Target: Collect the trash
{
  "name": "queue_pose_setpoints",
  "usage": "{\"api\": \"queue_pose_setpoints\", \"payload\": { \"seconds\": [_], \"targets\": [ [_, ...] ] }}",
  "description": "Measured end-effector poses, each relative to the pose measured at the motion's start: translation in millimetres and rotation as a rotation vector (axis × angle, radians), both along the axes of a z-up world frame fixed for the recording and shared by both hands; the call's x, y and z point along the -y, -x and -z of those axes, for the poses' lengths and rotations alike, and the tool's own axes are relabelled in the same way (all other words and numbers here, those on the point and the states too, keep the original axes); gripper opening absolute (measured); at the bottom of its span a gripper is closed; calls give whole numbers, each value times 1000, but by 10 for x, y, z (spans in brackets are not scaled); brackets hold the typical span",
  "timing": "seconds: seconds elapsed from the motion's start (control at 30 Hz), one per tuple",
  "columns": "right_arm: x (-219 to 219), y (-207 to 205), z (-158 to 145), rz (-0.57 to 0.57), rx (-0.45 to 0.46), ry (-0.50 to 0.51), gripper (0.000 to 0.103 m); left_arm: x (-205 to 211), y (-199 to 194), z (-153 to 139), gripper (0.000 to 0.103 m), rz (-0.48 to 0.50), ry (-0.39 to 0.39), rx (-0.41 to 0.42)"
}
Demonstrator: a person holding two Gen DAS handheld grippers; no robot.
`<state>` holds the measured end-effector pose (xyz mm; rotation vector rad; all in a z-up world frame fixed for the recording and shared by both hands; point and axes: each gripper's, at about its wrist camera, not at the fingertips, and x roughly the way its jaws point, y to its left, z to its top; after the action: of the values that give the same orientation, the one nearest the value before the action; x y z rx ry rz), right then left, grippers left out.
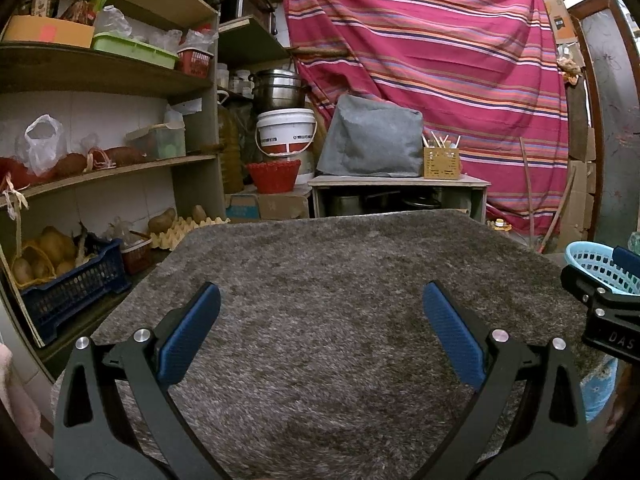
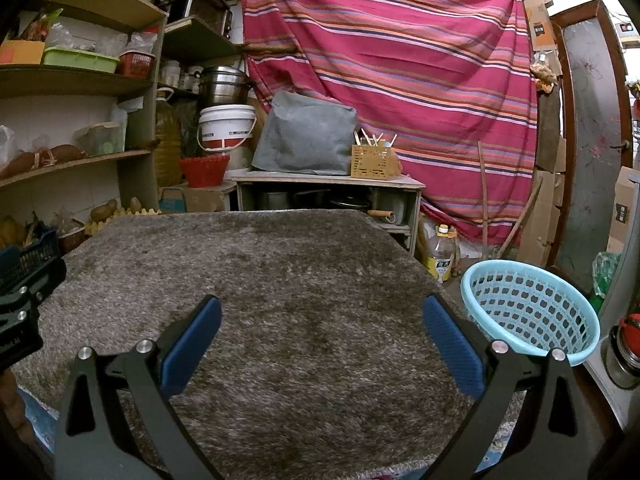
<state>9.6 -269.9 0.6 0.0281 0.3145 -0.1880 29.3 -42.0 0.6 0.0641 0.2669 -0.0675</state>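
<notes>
A pink striped cloth point(image 2: 400, 60) drapes the back wall at upper centre. Wooden shelves point(image 1: 104, 72) crowded with boxes fill the left, and a low wooden cabinet point(image 2: 328, 196) stands centre, behind the shaggy grey rug point(image 2: 248, 288).

My left gripper point(image 1: 320, 300) hangs level, blue pads point(image 1: 192, 332) spread wide toward twelve o'clock, gripping nothing. My right gripper point(image 2: 320, 304) sits alongside at three o'clock, jaws equally wide, also empty.

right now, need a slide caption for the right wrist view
Open right gripper over a grey shaggy mat, light blue basket beside it.
</notes>
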Motion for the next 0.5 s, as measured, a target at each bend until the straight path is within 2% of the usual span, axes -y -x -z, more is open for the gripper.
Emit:
{"api": "queue_pose_setpoints", "payload": {
  "seconds": [0.5],
  "targets": [
    [17,9,8,1,-3,-1,99,26,18,-50,98,-4,-5,5]
  ]
}}
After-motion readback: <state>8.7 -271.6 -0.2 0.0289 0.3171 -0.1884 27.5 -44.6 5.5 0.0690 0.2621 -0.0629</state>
